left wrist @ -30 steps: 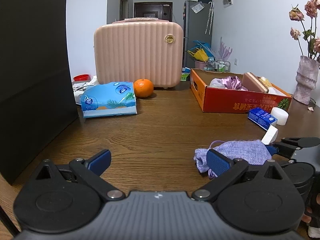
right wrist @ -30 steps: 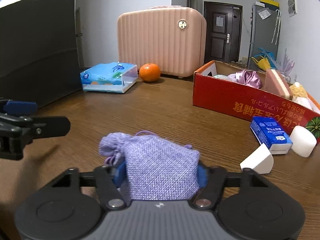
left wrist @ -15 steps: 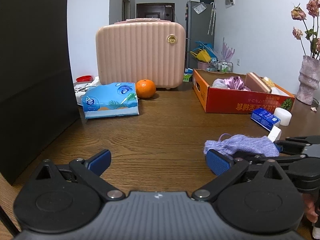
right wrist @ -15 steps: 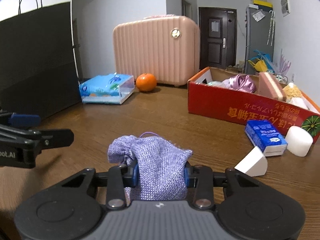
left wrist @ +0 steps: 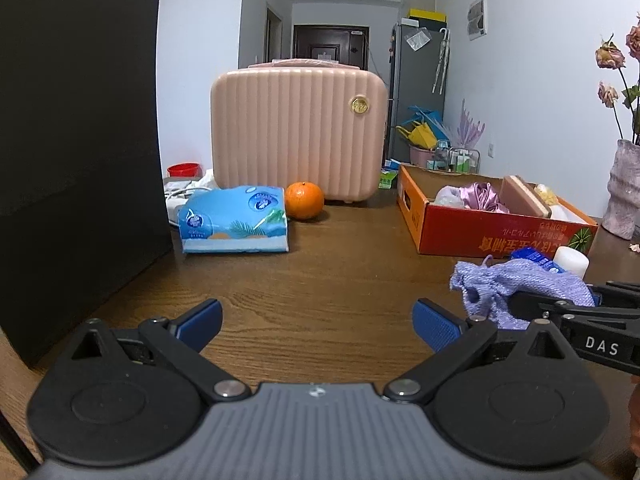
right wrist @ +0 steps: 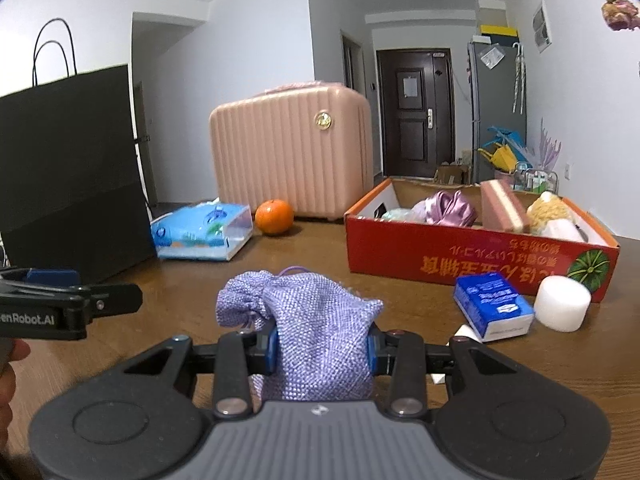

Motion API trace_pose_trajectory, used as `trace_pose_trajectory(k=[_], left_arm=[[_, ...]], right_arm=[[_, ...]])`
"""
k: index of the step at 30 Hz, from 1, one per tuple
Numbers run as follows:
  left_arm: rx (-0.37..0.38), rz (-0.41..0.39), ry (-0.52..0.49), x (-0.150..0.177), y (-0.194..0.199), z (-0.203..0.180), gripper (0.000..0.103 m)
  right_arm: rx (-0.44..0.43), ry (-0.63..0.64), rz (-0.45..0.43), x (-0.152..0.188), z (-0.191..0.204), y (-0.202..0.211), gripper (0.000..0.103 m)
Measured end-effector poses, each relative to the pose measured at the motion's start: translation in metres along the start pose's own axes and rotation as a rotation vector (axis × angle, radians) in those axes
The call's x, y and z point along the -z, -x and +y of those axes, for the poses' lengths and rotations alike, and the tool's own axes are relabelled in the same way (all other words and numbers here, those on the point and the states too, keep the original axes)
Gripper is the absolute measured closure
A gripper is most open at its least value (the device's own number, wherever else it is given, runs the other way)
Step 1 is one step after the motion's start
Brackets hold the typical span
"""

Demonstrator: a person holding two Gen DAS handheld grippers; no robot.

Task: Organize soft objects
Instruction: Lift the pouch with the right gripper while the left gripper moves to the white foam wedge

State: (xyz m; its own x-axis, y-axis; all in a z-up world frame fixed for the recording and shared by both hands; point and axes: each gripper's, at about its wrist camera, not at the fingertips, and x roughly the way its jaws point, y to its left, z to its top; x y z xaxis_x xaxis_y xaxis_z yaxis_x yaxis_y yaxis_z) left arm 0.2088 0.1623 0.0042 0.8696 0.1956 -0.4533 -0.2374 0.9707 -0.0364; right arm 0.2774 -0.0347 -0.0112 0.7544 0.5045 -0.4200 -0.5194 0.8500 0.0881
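My right gripper [right wrist: 320, 350] is shut on a purple woven drawstring pouch [right wrist: 316, 320] and holds it above the wooden table; the pouch also shows in the left wrist view [left wrist: 520, 284], at the right. My left gripper [left wrist: 316, 320] is open and empty, low over the table to the left of the pouch. A red cardboard box [right wrist: 480, 256] stands ahead to the right with soft things inside: pink satin cloth [right wrist: 450, 208], a pink sponge [right wrist: 504, 206] and a yellow fluffy item [right wrist: 548, 206].
A tall black paper bag [left wrist: 76, 160] stands at the left. A pink suitcase [left wrist: 300, 132], an orange [left wrist: 304, 200] and a blue tissue pack [left wrist: 236, 220] are at the back. A small blue box [right wrist: 494, 306] and a white cylinder [right wrist: 562, 302] lie before the red box.
My right gripper has squeezed tighter on the purple pouch and lifted it off the table. The left gripper has risen a little and stays open.
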Motion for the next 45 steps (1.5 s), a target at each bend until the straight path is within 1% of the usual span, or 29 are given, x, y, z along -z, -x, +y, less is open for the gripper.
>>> trace_pose_trajectory(k=[3, 12, 18, 26, 34, 45], left_arm=[[-0.007, -0.007, -0.011, -0.003, 0.002, -0.005, 0.000], [0.017, -0.020, -0.038, -0.010, 0.007, -0.028, 0.000], [0.036, -0.023, -0.036, -0.013, 0.006, -0.046, 0.000], [0.070, -0.004, -0.036, -0.017, -0.003, -0.071, 0.000], [0.098, 0.000, -0.061, -0.020, -0.013, -0.100, 0.000], [0.144, 0.037, -0.104, -0.019, -0.035, -0.148, 0.000]], right_arm=[[0.007, -0.004, -0.021, -0.001, -0.005, 0.006, 0.066], [0.047, -0.025, -0.074, -0.005, -0.027, 0.022, 0.066], [0.074, -0.040, -0.099, -0.006, -0.045, 0.030, 0.066], [0.112, -0.062, -0.133, -0.007, -0.073, 0.042, 0.066], [0.158, -0.091, -0.154, -0.007, -0.105, 0.050, 0.066], [0.211, -0.125, -0.160, -0.005, -0.146, 0.059, 0.066]])
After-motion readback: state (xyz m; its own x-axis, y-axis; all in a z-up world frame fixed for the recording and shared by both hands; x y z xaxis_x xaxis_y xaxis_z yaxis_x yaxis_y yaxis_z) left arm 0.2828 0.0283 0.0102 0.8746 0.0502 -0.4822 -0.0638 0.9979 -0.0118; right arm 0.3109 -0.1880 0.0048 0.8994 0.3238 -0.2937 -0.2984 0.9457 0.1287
